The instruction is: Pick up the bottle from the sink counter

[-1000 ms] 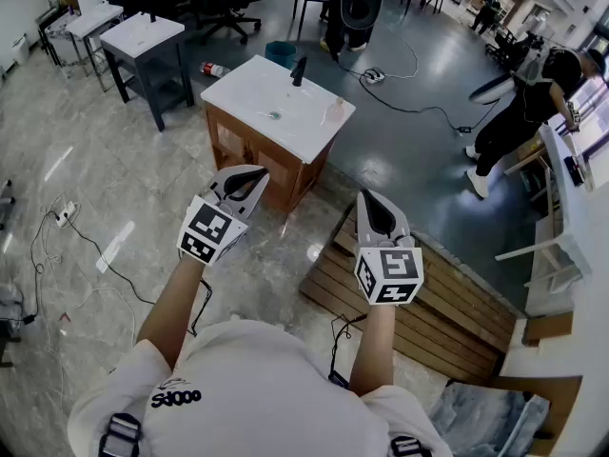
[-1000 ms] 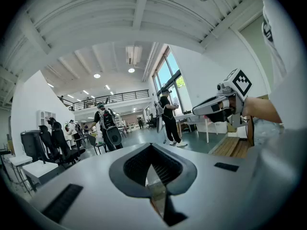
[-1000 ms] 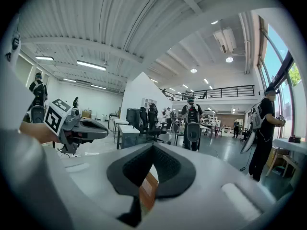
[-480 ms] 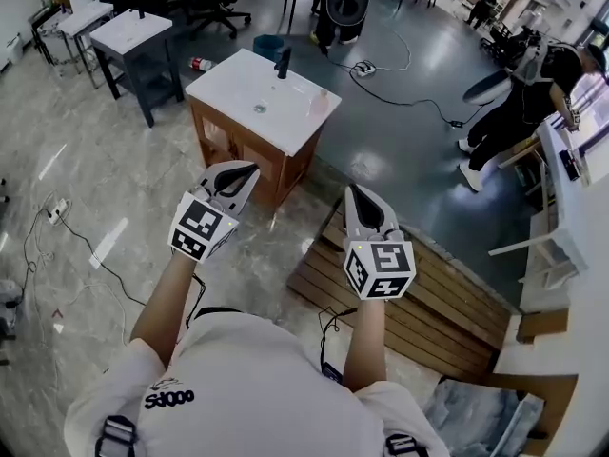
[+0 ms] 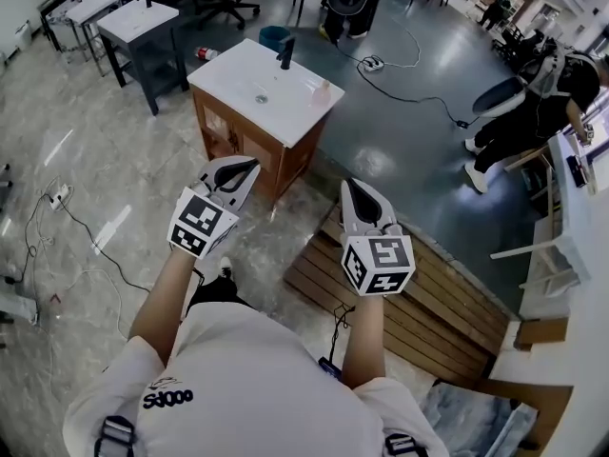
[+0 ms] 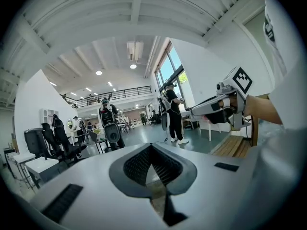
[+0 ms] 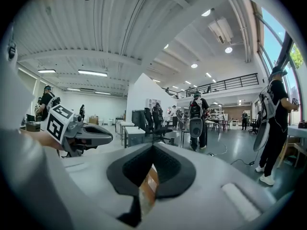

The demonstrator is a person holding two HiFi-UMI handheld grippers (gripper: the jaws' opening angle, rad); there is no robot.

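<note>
A small pinkish bottle (image 5: 324, 91) stands near the right edge of the white sink counter (image 5: 238, 72), right of the dark faucet (image 5: 285, 53). The counter sits on a wooden cabinet, well ahead of me across the floor. My left gripper (image 5: 249, 166) and right gripper (image 5: 348, 185) are held out side by side, far short of the counter. Both are shut with nothing between their jaws. In the left gripper view the left gripper (image 6: 151, 147) points into the hall, with the right gripper (image 6: 216, 111) at its right. The right gripper (image 7: 152, 147) shows the left gripper (image 7: 91, 133) beside it.
A wooden pallet (image 5: 428, 303) lies on the floor under my right gripper. Cables (image 5: 57, 227) trail over the tiles at left. A dark table (image 5: 143, 22), a blue bin (image 5: 276, 36) and a bottle on the floor (image 5: 209, 53) lie beyond the counter. A person (image 5: 533, 122) stands at right.
The counter has shifted a little left and up in the head view as the person moves. Both grippers stay shut and keep their places in front of the body.
</note>
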